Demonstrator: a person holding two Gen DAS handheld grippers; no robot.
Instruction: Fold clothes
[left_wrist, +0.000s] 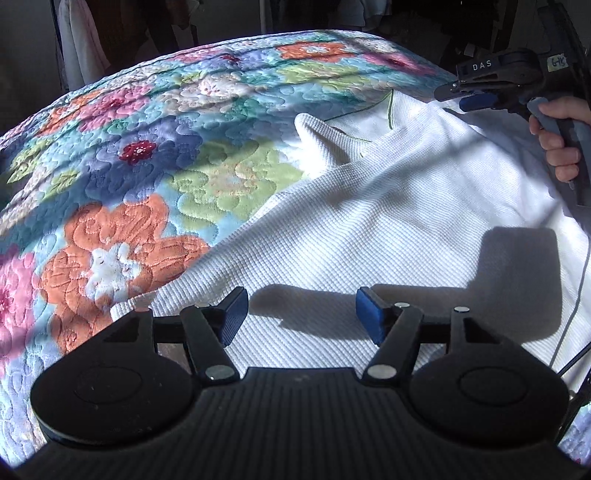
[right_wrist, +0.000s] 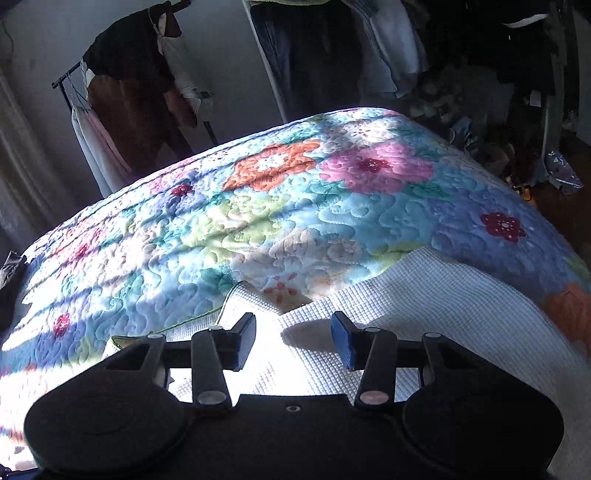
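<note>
A white waffle-knit garment (left_wrist: 388, 206) with thin green trim lies spread on a flowered quilt (left_wrist: 122, 166). In the left wrist view my left gripper (left_wrist: 301, 317) hovers open over the garment's near part, with nothing between its blue pads. The right gripper (left_wrist: 463, 98) shows at the top right of that view, held by a hand (left_wrist: 554, 140), above the garment's far edge. In the right wrist view my right gripper (right_wrist: 293, 341) stands open over the same white garment (right_wrist: 424, 314), near its green-trimmed edge (right_wrist: 225, 306), and grips nothing.
The quilt (right_wrist: 258, 221) covers a bed that falls away at its far edge. Beyond it stand a clothes rack (right_wrist: 122, 92) with hanging garments and clutter on the floor (right_wrist: 517, 155) at the right. A thin cable (left_wrist: 576, 295) runs along the garment's right side.
</note>
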